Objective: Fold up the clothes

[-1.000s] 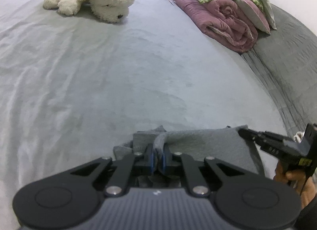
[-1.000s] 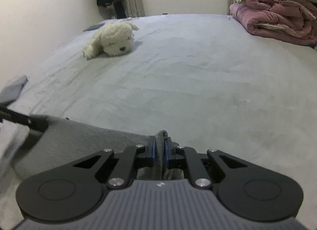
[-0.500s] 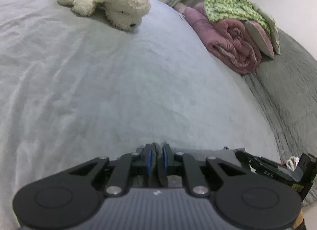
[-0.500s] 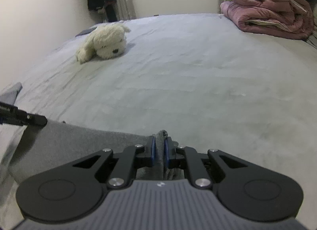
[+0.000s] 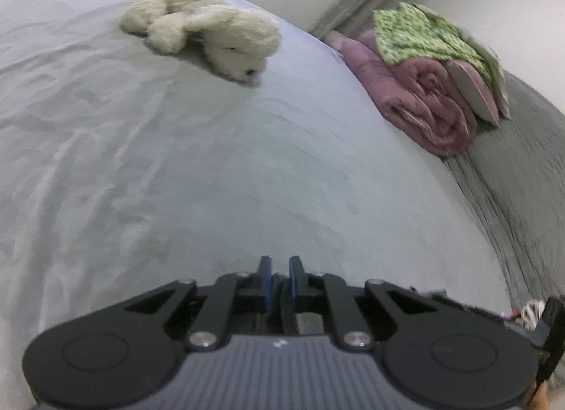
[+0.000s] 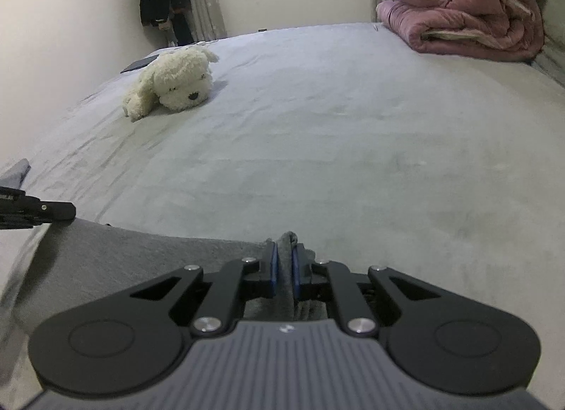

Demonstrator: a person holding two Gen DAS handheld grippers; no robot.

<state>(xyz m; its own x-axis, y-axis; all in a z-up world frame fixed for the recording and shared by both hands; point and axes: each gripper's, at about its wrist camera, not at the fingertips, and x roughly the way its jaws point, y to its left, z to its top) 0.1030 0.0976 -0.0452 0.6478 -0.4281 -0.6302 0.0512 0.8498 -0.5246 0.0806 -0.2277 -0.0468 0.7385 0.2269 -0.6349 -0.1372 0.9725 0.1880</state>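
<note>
Grey cloth fills the narrow gap between the blue pads of the right gripper (image 6: 285, 270), which pinches a bunched corner of the grey garment (image 6: 141, 254); from there the cloth stretches away to the left, taut and lifted off the bed, toward the black tip of the left gripper (image 5: 280, 277) at the frame's edge. In the left wrist view its jaws are nearly together on a dark fold of the same cloth, though a second ago a broad panel of garment lay ahead of that claw — now almost none shows, and more of the room beyond has come into view. That suggests the garment has been raised by two corners, ready to be laid over for a fold. Beyond both claws spreads the pale grey bedsheet (image 6: 353, 127), bare in the middle. Farther off, ahead-left, lies a white plush dog (image 6: 176, 81); ahead-right, a rolled pink quilt (image 6: 469, 18) — with green patterned fabric (image 5: 423, 35) on top.
</note>
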